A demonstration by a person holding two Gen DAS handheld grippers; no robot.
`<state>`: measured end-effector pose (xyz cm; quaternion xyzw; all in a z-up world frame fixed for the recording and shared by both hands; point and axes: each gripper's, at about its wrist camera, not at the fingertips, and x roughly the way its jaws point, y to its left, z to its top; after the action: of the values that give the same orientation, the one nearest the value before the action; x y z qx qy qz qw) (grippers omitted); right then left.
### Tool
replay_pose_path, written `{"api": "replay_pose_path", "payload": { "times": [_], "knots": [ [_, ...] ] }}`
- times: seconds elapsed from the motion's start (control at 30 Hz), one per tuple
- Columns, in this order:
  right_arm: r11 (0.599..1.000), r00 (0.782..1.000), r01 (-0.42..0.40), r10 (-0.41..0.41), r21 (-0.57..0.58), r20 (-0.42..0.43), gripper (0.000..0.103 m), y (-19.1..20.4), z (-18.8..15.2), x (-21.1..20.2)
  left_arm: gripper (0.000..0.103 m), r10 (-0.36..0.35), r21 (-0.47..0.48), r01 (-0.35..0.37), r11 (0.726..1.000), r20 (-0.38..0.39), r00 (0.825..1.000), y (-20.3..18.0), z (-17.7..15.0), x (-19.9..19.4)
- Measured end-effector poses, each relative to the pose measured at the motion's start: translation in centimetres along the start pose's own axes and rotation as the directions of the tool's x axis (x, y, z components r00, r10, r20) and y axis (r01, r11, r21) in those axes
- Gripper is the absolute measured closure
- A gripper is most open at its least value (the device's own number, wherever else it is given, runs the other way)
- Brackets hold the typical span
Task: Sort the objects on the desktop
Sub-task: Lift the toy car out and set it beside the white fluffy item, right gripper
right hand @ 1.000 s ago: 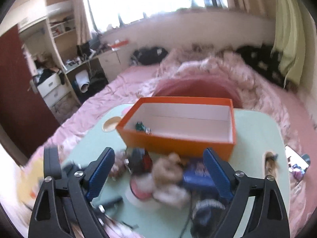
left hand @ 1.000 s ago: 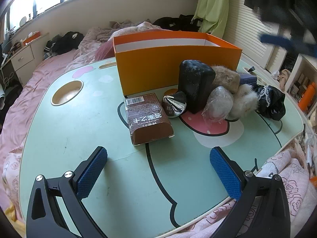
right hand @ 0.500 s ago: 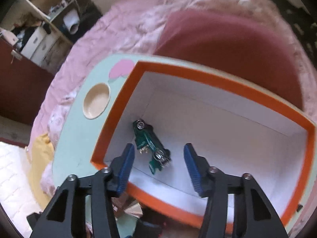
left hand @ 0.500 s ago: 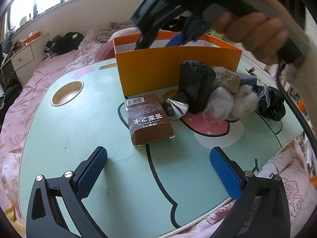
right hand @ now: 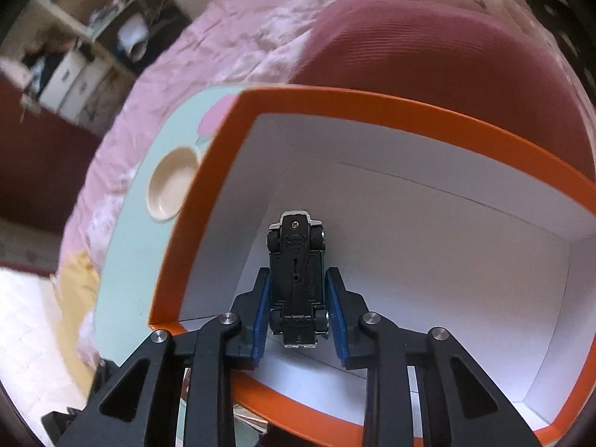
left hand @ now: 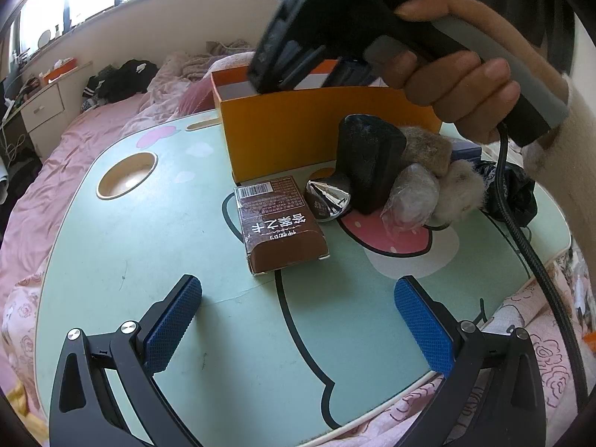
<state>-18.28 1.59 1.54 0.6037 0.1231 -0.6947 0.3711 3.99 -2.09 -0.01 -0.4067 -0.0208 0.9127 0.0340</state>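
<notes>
Lower centre, the right hand-held gripper (right hand: 298, 307) is closing, blue ribbed pads pressing a toy car (right hand: 297, 279), underside up, inside the orange box (right hand: 372, 100); the left hand-held gripper (left hand: 298, 331) hangs released.

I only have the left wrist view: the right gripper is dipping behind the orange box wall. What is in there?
Observer: A toy car sits between the right gripper pads, underside toward the camera; the jaws are closing on it.
Operator: Anything else inside the box?
Observer: No, the rest of the orange box shows only bare white floor and walls.
Operator: Which part of the box is the car in?
Observer: Near the corner closest to the table's round cup recess.
</notes>
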Motion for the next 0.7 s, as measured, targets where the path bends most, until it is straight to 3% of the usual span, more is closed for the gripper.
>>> {"api": "replay_pose_path", "payload": {
  "times": [0.1,0.2,0.4,0.5,0.7],
  "knots": [
    [0.997,0.995,-0.048,0.043,0.052,0.096,0.076,-1.8,-0.7,-2.2,0.0,0.001,0.0,-0.001,1.0,0.0,1.0,0.0,0.0,0.0],
    [0.993,0.974,-0.094,0.076,0.074,0.214,0.076,-3.2,-2.1,-6.1,0.0,0.001,0.0,-0.001,1.0,-0.001,1.0,0.0,0.0,0.0],
    [0.996,0.922,-0.042,0.008,0.082,0.386,0.076,-4.1,-7.4,-13.9,0.0,0.001,0.0,-0.001,1.0,-0.001,1.0,0.1,0.0,0.0],
    [0.994,0.918,-0.032,-0.013,0.108,0.397,0.076,-4.7,-10.9,-15.5,0.0,0.002,0.0,-0.002,1.0,-0.002,1.0,0.0,0.0,0.1],
    [0.978,0.927,0.014,-0.09,0.206,0.364,0.076,-7.3,-15.9,-14.8,0.0,0.004,-0.001,-0.004,1.0,-0.001,1.0,-0.1,0.0,0.0]
  ]
}}
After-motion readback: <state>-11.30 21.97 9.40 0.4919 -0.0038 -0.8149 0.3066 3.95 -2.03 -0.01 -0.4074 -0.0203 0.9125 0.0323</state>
